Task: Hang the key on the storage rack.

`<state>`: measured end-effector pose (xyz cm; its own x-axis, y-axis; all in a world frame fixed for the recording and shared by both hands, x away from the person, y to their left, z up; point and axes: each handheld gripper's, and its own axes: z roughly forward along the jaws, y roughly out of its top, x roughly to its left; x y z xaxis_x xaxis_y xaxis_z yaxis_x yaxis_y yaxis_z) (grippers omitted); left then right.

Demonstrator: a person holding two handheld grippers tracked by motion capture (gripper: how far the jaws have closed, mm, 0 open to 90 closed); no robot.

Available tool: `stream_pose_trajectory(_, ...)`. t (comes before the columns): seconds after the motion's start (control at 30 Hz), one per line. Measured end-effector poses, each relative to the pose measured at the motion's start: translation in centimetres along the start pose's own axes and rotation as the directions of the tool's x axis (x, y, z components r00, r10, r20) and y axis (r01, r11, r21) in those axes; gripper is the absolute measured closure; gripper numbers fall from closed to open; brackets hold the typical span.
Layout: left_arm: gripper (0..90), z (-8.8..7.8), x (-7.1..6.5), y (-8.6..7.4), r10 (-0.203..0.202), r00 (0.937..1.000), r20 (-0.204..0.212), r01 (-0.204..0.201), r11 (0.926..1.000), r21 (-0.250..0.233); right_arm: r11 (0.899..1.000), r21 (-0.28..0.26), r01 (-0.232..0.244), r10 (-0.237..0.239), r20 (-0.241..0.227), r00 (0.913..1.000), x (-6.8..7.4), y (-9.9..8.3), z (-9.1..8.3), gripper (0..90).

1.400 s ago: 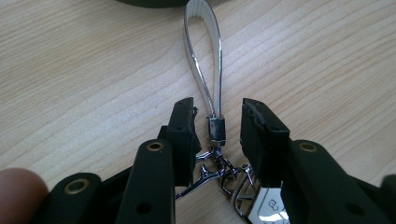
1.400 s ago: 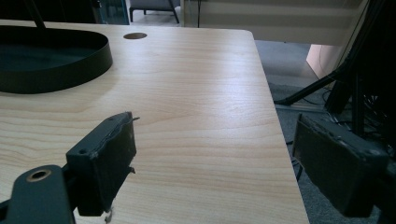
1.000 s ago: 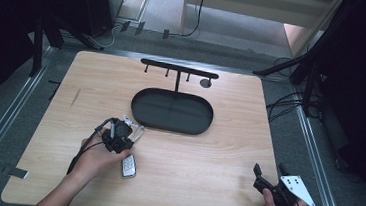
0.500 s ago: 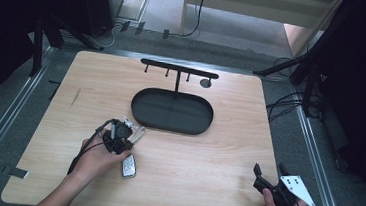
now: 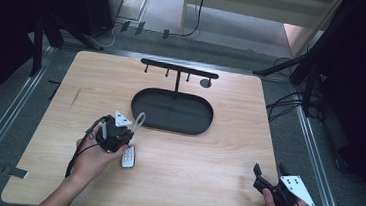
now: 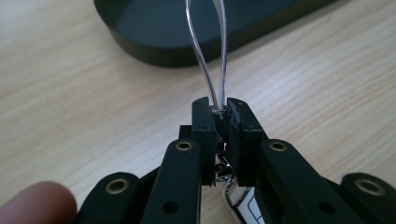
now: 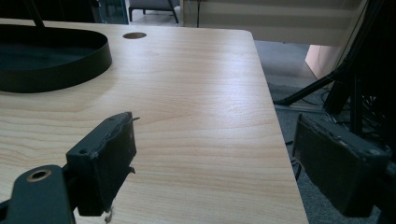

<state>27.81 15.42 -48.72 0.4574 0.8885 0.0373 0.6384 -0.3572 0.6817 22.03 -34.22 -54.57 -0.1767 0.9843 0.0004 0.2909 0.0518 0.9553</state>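
My left gripper (image 5: 129, 131) is at the front left of the wooden table, held in a hand, its jaws shut on the base of a thin silvery wire loop (image 5: 139, 121). In the left gripper view the loop (image 6: 205, 60) rises straight out of the pinched fingertips (image 6: 219, 112) toward a black oval tray (image 6: 154, 46). A small white key fob (image 5: 128, 156) lies on the table just under the gripper, and it seems joined to the loop by a chrome ring (image 6: 231, 198). My right gripper (image 5: 269, 172) rests open and empty at the front right corner (image 7: 215, 140).
The black oval tray (image 5: 138, 104) sits mid-table, with a black T-shaped hook rack (image 5: 178, 71) standing behind it. A round hole (image 5: 205, 83) is in the tabletop near the rack. The table's right edge (image 7: 275, 121) runs close beside the right gripper.
The left gripper has shifted only slightly, and the loop now stands a little more upright. The right gripper has stayed still.
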Motion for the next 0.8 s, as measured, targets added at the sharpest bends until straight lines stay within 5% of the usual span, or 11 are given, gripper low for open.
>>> stream_pose_trajectory(0.2,82.9,-1.1,0.0,0.2,-0.013,0.9996,-0.024,0.011,0.9944,-0.105,1.000,0.000,0.000,0.000,0.000,1.0000,0.0,0.0,0.0,13.9)
stream_pose_trajectory(0.27,83.0,-1.7,0.0,0.4,-0.025,0.9991,-0.033,0.019,0.9856,-0.168,1.000,0.000,0.000,0.000,0.000,1.0000,0.0,0.0,0.0,13.8)
stream_pose_trajectory(0.5,82.9,-2.6,-0.3,0.9,-0.047,0.9981,-0.039,0.035,0.9614,-0.273,1.000,0.000,0.000,0.000,0.001,1.0000,0.0,0.0,0.0,13.8)
stream_pose_trajectory(0.53,83.0,-2.8,-0.4,1.1,-0.051,0.9975,-0.048,0.033,0.9511,-0.307,1.000,-0.001,0.000,0.000,0.001,1.0000,0.0,0.0,0.0,13.9)
stream_pose_trajectory(0.57,83.0,-2.8,-0.4,1.1,-0.051,0.9975,-0.048,0.033,0.9511,-0.307,1.000,-0.001,0.000,0.000,0.001,1.0000,0.0,0.0,0.0,13.9)
stream_pose_trajectory(0.63,83.0,-3.0,-0.5,1.3,-0.061,0.9968,-0.052,0.040,0.9394,-0.341,1.000,-0.002,-0.001,0.001,0.000,1.0000,0.0,0.0,0.0,13.8)
stream_pose_trajectory(0.67,83.0,-3.0,-0.5,1.5,-0.073,0.9960,-0.053,0.048,0.9286,-0.368,1.000,-0.001,-0.001,0.001,0.000,1.0000,0.0,0.0,0.0,13.9)
stream_pose_trajectory(0.8,83.0,-2.8,-0.5,1.8,-0.077,0.9956,-0.052,0.050,0.9145,-0.401,1.000,-0.002,-0.001,0.001,0.000,1.0000,0.0,0.0,0.0,13.8)
